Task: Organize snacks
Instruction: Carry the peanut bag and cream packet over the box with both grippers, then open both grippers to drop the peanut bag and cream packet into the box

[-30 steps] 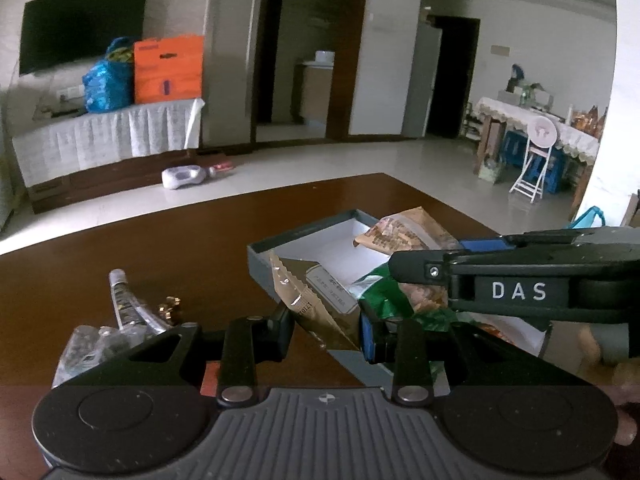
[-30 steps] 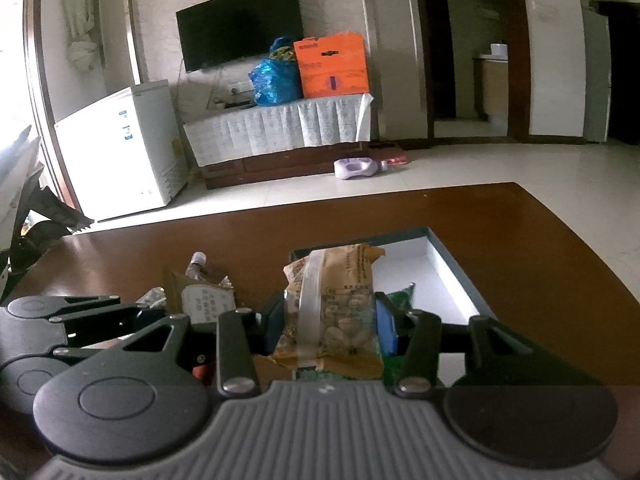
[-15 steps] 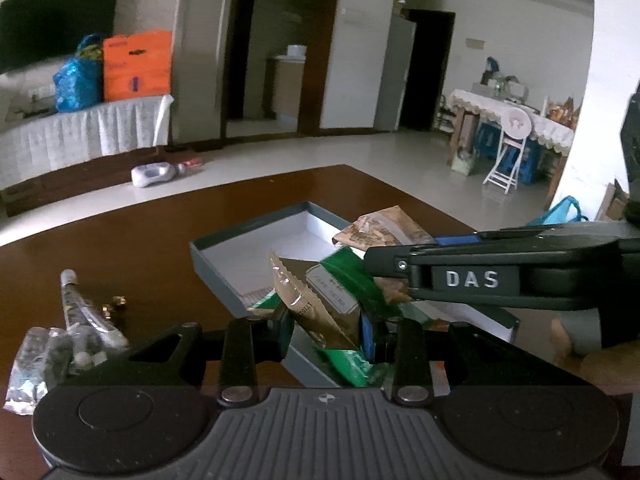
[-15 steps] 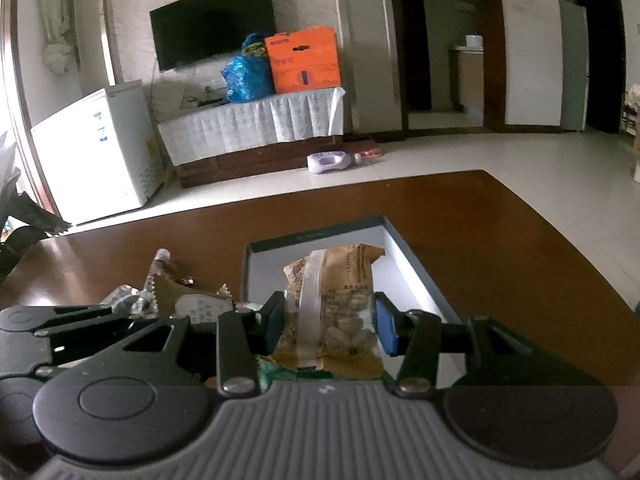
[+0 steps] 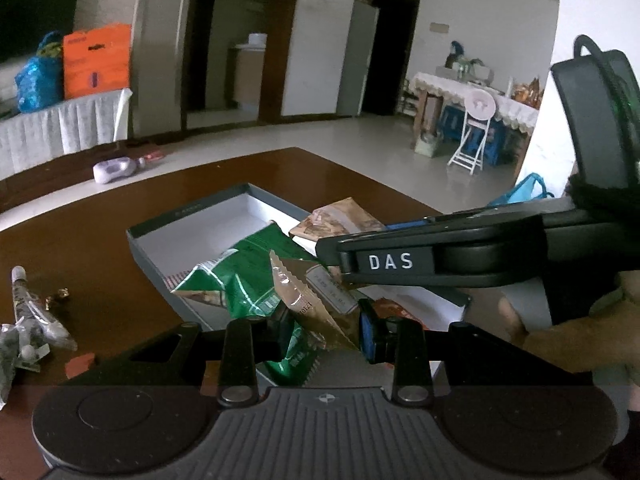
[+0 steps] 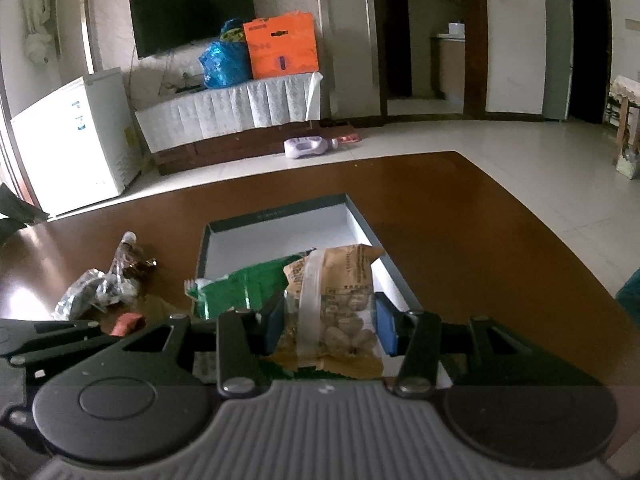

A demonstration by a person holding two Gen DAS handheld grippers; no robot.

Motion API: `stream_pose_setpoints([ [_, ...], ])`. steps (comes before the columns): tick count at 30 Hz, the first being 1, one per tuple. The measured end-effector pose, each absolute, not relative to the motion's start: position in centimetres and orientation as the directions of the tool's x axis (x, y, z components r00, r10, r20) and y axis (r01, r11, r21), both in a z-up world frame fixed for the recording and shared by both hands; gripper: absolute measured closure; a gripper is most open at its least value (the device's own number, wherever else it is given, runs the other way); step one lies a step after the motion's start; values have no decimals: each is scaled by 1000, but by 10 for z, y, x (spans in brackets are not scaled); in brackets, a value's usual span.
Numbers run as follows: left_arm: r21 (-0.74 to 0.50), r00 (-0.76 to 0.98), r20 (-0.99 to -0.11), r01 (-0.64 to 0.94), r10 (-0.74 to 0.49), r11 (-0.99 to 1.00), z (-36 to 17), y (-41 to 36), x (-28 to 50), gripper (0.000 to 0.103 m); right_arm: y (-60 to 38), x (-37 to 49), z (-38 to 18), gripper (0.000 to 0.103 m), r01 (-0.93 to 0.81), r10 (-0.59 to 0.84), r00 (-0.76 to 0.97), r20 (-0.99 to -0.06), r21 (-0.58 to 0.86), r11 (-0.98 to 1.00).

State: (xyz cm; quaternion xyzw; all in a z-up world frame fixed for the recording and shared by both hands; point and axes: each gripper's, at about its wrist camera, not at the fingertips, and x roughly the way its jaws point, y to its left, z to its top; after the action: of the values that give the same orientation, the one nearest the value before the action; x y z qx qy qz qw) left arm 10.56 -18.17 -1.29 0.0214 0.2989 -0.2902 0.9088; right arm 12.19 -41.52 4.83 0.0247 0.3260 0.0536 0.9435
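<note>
The left gripper (image 5: 322, 330) reaches level over the near end of the box (image 5: 192, 216), fingers pointing toward 12 o'clock; it is closed to a narrow gap on a gold pouch (image 5: 298, 300), which stands tilted between the pads with its serrated edge up and toward 11 o'clock; a green bag (image 5: 244, 276) lies in the box just behind and under the pouch, its near end draped over the box's near wall; a red packet (image 5: 390, 308) shows low in the box at 3 o'clock of the gripper.

The right gripper (image 6: 328, 322) comes in from the right, held in a bare hand (image 5: 568, 332) at 3 o'clock in the left view; seen from there its arm crosses flat above the box, side-on, with the lettering DAS on it; it is clamped on a nut bag (image 6: 336, 304), tan with a clear window and a pale strip down its front; the bag stands upright between the blue pads, over the right half of the box; in the left view its top (image 5: 340, 222) pokes out past the arm at 1 o'clock.

In the right view the green bag (image 6: 244, 288) lies at 10 o'clock of the nut bag; on the desk (image 6: 460, 220) left of the box sit clear wrappers (image 6: 96, 288) and a small red piece (image 6: 126, 322), well apart from both grippers.
</note>
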Motion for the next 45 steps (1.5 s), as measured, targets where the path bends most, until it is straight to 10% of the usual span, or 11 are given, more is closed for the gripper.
stream_pose_setpoints([
  [29, -124, 615, -596, 564, -515, 817, -25, -200, 108, 67, -418, 133, 30, 54, -66, 93, 737, -669, 66, 996],
  [45, -103, 624, -596, 565, -505, 819, -26, -200, 102, 46, -412, 133, 38, 39, -62, 103, 777, -621, 87, 994],
])
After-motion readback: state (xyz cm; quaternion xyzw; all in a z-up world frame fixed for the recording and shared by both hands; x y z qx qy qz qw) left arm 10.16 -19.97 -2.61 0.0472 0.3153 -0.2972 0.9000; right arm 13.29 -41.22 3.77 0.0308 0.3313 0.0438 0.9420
